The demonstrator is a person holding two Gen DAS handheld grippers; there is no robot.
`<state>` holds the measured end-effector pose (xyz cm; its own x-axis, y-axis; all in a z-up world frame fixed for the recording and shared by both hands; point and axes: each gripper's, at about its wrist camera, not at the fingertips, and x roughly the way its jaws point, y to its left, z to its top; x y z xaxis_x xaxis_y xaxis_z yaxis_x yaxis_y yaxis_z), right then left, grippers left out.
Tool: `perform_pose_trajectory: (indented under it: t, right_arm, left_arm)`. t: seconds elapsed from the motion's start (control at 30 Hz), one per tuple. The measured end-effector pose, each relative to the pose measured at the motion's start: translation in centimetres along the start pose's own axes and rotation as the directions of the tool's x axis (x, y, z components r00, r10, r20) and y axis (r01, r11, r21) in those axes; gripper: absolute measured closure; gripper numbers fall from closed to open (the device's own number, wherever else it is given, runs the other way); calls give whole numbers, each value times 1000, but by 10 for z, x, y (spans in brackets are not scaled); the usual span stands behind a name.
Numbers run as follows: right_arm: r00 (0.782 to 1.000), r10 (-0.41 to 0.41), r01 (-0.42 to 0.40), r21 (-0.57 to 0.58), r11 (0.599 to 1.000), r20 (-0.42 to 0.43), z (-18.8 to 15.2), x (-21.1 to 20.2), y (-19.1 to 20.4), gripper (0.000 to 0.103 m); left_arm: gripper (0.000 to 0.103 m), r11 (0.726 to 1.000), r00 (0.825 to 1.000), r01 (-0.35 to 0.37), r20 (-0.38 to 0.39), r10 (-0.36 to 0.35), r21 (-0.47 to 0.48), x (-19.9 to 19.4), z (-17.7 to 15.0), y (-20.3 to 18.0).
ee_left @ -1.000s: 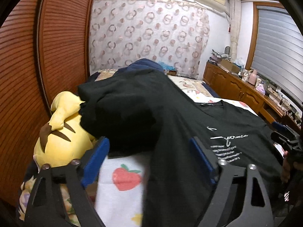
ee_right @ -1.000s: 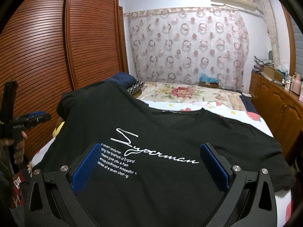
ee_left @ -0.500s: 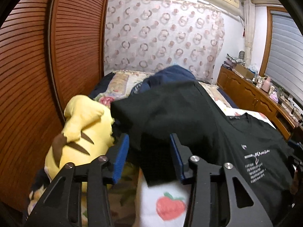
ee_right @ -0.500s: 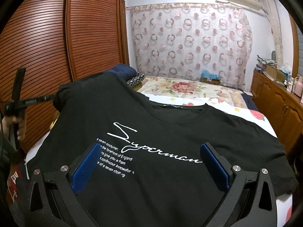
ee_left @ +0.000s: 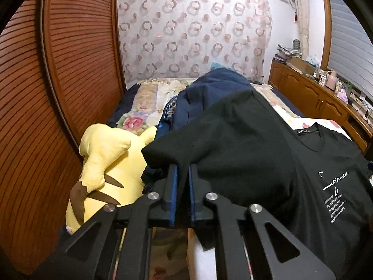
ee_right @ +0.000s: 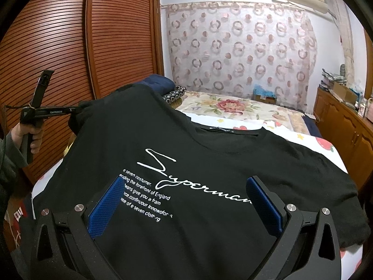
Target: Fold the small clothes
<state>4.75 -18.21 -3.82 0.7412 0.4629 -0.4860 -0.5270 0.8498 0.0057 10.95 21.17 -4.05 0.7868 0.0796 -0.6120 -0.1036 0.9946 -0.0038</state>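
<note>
A black T-shirt (ee_right: 209, 163) with white "Superman" print lies face up on the bed, collar toward the far end. Its left sleeve (ee_left: 167, 149) is lifted off the bed. My left gripper (ee_left: 183, 166) is closing its jaws on that sleeve's edge, and the blue pads pinch the fabric between them. From the right wrist view, the left gripper (ee_right: 74, 110) shows at the sleeve's tip, held by a person's hand (ee_right: 28, 130). My right gripper (ee_right: 185, 179) hovers open over the shirt's chest print with nothing between its fingers.
A yellow plush toy (ee_left: 105, 154) lies beside the sleeve at the bed's left edge. Folded navy clothes (ee_left: 209, 86) sit behind it. Slatted wooden wardrobe doors (ee_right: 58, 46) run close along the left. A wooden cabinet (ee_left: 314, 98) lines the right wall.
My left gripper slid left along the shirt to the sleeve's end, and its jaws went from wide apart to pinched on the sleeve. The right gripper stayed put.
</note>
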Motion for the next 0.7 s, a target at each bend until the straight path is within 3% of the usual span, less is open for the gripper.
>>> perform_pose_trajectory:
  t: [0.23, 0.33, 0.5, 0.7]
  right_arm:
    - [1000, -4, 4, 13, 1000, 3, 0, 0, 1, 0]
    - [1000, -5, 5, 17, 1000, 5, -1, 0, 3, 0]
    - [1000, -9, 9, 28, 1000, 3, -4, 0, 1, 0]
    - [1000, -11, 11, 41, 999, 9, -4, -2, 3, 0]
  left_arm:
    - [95, 999, 992, -22, 125, 17, 39, -46, 16, -14]
    - [95, 999, 991, -22, 136, 15, 43, -52, 23, -14]
    - [95, 998, 995, -26, 99, 20, 61, -51, 19, -21]
    - [95, 997, 999, -12, 34, 9, 79, -44, -8, -29]
